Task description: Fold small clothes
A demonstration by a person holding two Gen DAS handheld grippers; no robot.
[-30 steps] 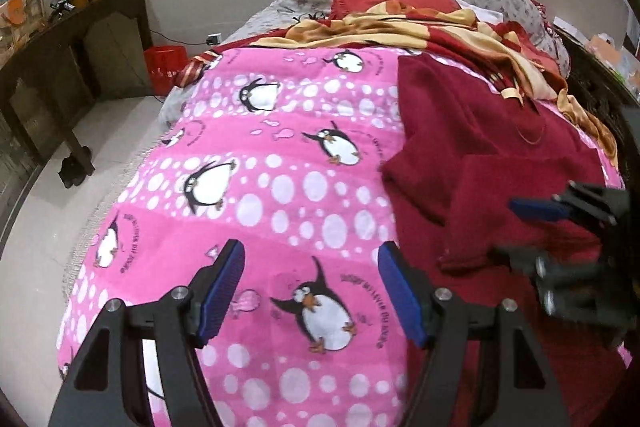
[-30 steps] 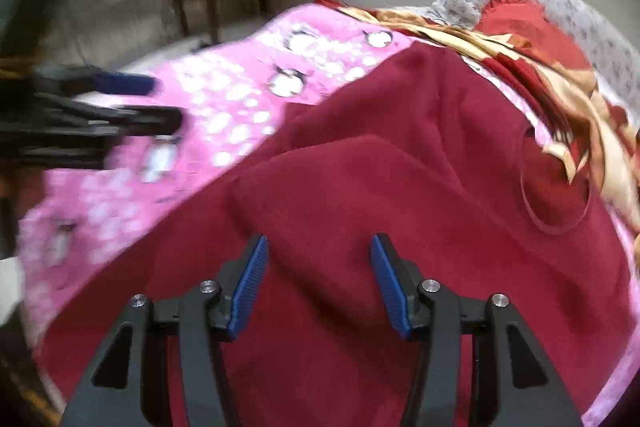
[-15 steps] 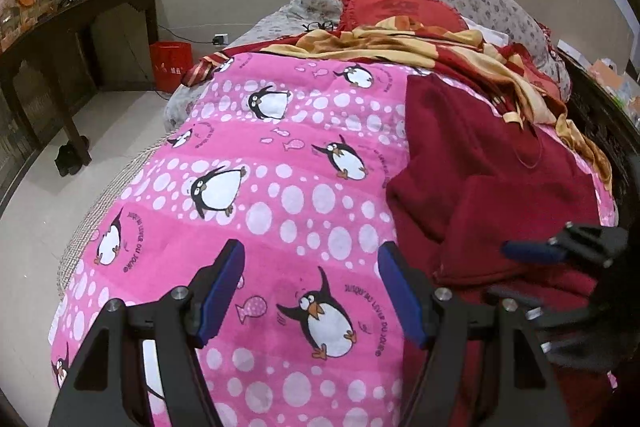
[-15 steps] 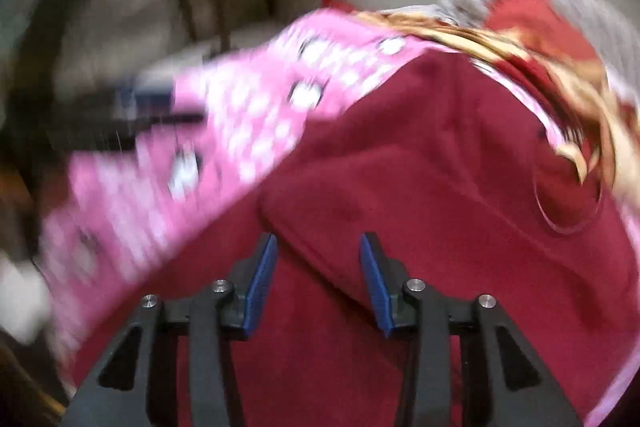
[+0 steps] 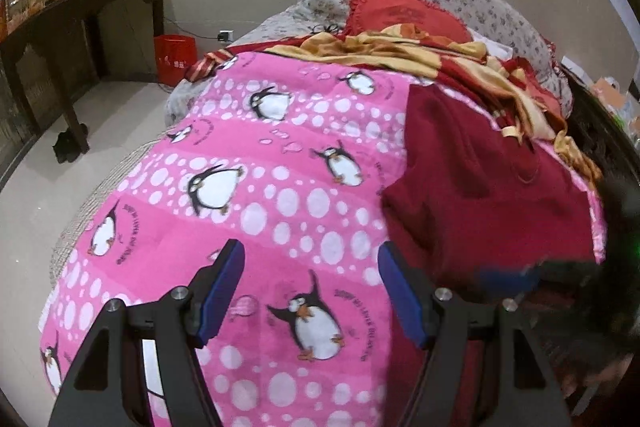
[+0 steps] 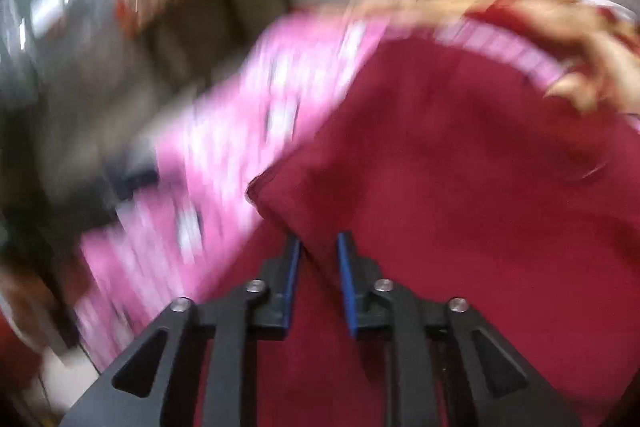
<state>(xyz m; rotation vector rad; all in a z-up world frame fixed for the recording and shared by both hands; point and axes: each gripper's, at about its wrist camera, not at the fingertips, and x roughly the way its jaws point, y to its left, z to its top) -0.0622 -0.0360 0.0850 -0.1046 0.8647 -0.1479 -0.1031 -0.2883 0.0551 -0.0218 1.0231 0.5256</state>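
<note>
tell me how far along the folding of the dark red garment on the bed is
Early on. Done: one flap of the dark red garment already lies doubled over on the pink penguin blanket. In hand: the right tongs have narrowed around that fold's edge, though blur hides whether they grip it. The left tongs hang open over the blanket, holding nothing. Left: the remaining folds; the garment is still spread wide.

Left claw [image 5: 310, 291] spread wide; right claw [image 6: 317, 269] narrowed (its 2 pads nearly together).
</note>
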